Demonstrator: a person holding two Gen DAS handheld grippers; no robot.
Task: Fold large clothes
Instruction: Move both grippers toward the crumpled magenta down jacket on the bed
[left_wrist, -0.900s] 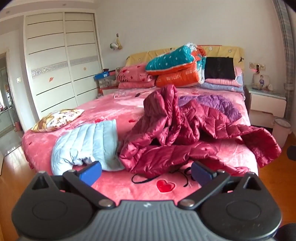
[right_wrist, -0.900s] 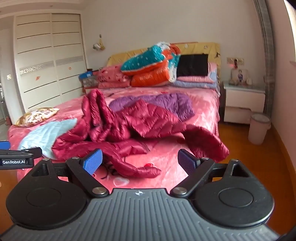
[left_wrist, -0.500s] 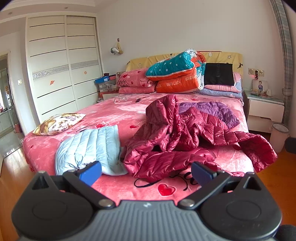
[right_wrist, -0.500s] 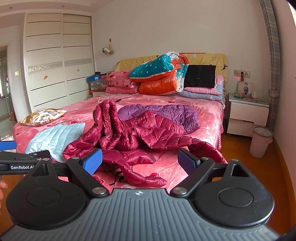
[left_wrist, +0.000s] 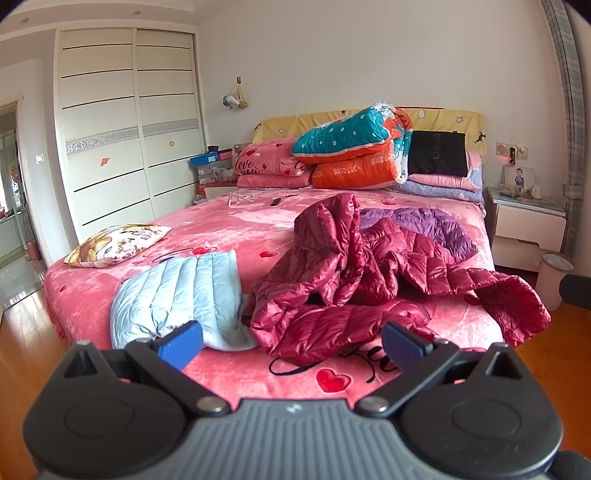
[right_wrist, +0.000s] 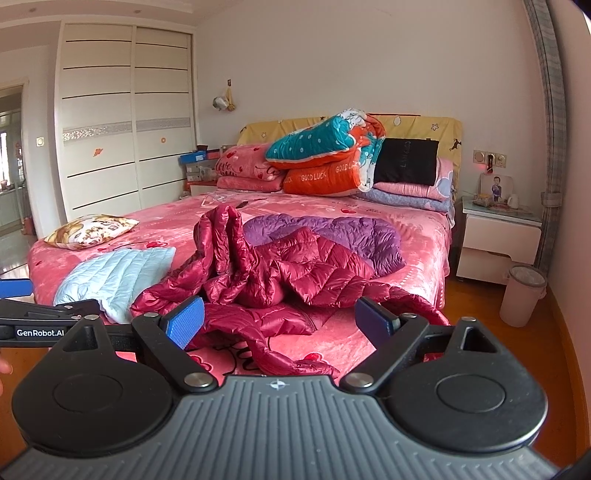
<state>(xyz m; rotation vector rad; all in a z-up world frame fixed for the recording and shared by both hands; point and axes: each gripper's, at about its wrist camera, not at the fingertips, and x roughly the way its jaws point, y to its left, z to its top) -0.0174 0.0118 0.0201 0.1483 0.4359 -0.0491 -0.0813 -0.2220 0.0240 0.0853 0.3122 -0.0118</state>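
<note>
Both grippers, left (left_wrist: 291, 341) & right (right_wrist: 279, 319), backed off from the bed's foot edge w/ jaws spread, empty, so the crumpled red jacket (left_wrist: 369, 280) stayed unfolded.

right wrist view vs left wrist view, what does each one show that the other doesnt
Only the right wrist view shows the left gripper from the side, at its left edge, with a fingertip below it.

Only the left wrist view shows the left gripper's own open jaws head-on, and a dark blurred shape at its right edge.

Both show the crumpled red down jacket, the folded light blue jacket, the purple jacket, the pink bed and the bin. The right gripper is open and empty.
</note>
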